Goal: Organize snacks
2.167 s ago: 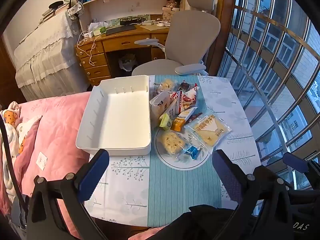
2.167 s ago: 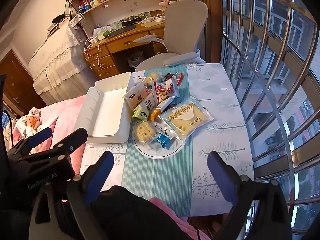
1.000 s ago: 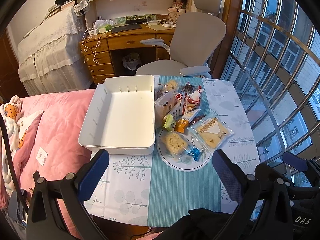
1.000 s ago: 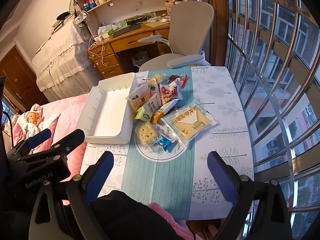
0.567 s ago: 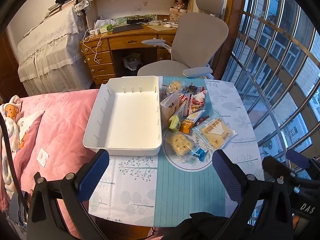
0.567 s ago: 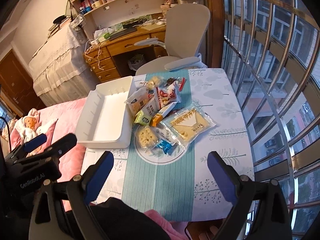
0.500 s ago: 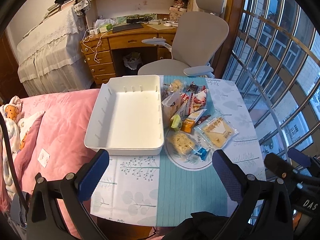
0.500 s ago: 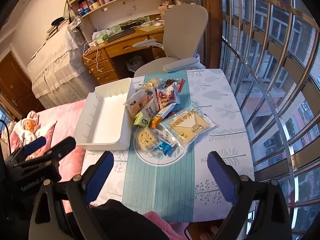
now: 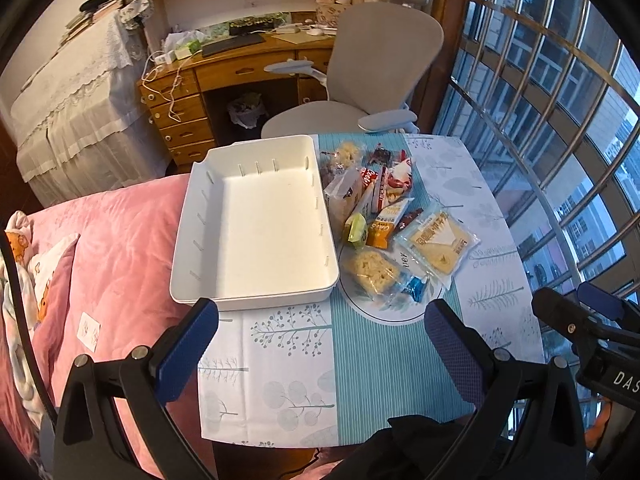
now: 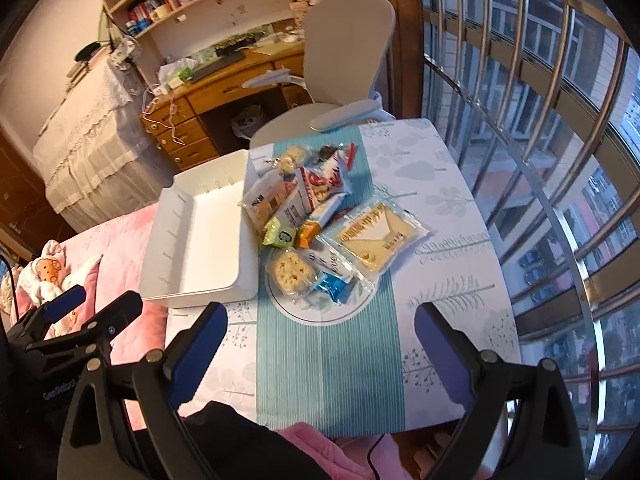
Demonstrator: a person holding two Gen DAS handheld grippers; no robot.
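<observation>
A heap of wrapped snacks (image 9: 382, 216) (image 10: 320, 220) lies on the small table, just right of an empty white bin (image 9: 256, 232) (image 10: 200, 236). Nearest me are a clear pack with a round rice cake (image 9: 370, 268) (image 10: 292, 272), a small blue sweet (image 9: 414, 286) and a large flat pack with a yellow triangle (image 9: 438, 242) (image 10: 378, 234). My left gripper (image 9: 320, 348) hovers open over the table's near edge, empty. My right gripper (image 10: 320, 348) is open and empty too, held above the near edge in front of the snacks.
The table (image 9: 480, 200) wears a white leaf-print cloth with a teal striped runner (image 9: 372, 360). A pink bed (image 9: 120, 240) adjoins it on the left. A grey office chair (image 9: 372, 64) and a wooden desk (image 9: 240, 68) stand behind. Barred windows (image 9: 560, 100) close the right side.
Both grippers have drifted a little forward and lower toward the table, so bin and snacks look larger. Nothing on the table has moved. Both stay open.
</observation>
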